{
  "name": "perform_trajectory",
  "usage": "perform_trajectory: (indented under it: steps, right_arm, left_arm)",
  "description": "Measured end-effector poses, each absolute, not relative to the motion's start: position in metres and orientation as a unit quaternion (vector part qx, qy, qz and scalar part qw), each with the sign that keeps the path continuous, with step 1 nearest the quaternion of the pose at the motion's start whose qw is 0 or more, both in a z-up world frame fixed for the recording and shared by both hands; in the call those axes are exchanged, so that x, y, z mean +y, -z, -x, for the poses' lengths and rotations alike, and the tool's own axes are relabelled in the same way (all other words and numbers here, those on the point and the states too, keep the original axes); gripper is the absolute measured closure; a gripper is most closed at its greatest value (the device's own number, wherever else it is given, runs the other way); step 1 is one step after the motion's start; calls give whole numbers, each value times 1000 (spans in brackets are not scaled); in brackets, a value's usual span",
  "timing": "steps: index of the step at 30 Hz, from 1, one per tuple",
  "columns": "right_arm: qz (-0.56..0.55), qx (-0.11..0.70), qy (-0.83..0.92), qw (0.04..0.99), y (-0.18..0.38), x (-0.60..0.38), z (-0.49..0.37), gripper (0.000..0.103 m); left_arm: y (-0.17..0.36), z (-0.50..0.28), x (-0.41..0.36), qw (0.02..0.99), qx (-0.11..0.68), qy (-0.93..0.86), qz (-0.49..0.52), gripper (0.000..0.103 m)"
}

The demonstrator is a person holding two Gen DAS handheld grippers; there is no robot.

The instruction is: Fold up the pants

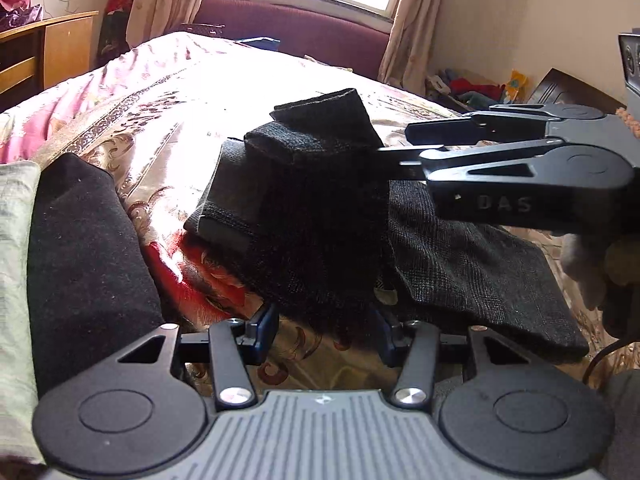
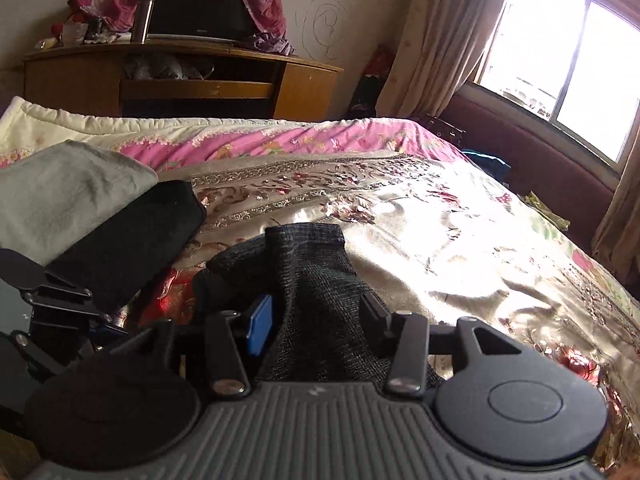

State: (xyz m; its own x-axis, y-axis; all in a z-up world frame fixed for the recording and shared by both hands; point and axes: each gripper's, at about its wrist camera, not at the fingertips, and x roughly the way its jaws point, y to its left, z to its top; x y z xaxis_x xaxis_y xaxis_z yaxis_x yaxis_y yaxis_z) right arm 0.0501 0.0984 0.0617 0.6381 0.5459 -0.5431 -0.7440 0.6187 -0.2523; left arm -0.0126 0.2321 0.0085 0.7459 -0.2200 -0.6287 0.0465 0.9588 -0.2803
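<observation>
Dark grey checked pants (image 1: 312, 216) lie partly folded on the floral satin bedspread (image 1: 168, 92). One end is lifted and bunched over the flat part (image 1: 480, 272). My left gripper (image 1: 326, 322) is open just above the bedspread at the near edge of the pants, which hangs between its fingers. My right gripper (image 1: 394, 160) comes in from the right and holds the raised fold. In the right wrist view the pants (image 2: 312, 280) fill the gap between the right gripper's fingers (image 2: 316, 320), which stand fairly wide around the bunched cloth.
A black garment (image 1: 84, 256) and a pale green cloth (image 1: 14, 280) lie on the bed at the left. A wooden desk (image 2: 180, 80) with a monitor stands beyond the bed. A maroon bench (image 1: 296, 28) runs under the window.
</observation>
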Motion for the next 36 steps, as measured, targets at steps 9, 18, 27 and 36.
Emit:
perform_trajectory:
  steps: [9, 18, 27, 36]
  right_arm:
    - [83, 258, -348, 898, -77, 42, -64, 53]
    - [-4, 343, -79, 936, -33, -145, -72, 52]
    - [-207, 396, -154, 881, 11, -222, -120, 50]
    - [-316, 421, -242, 815, 42, -251, -134, 52]
  left_arm:
    - [-29, 21, 223, 935, 330, 55, 120, 40]
    - [-49, -29, 154, 943, 303, 134, 40, 40]
    - [-40, -43, 19, 886, 354, 291, -69, 40]
    - [-21, -43, -32, 849, 397, 329, -116, 39]
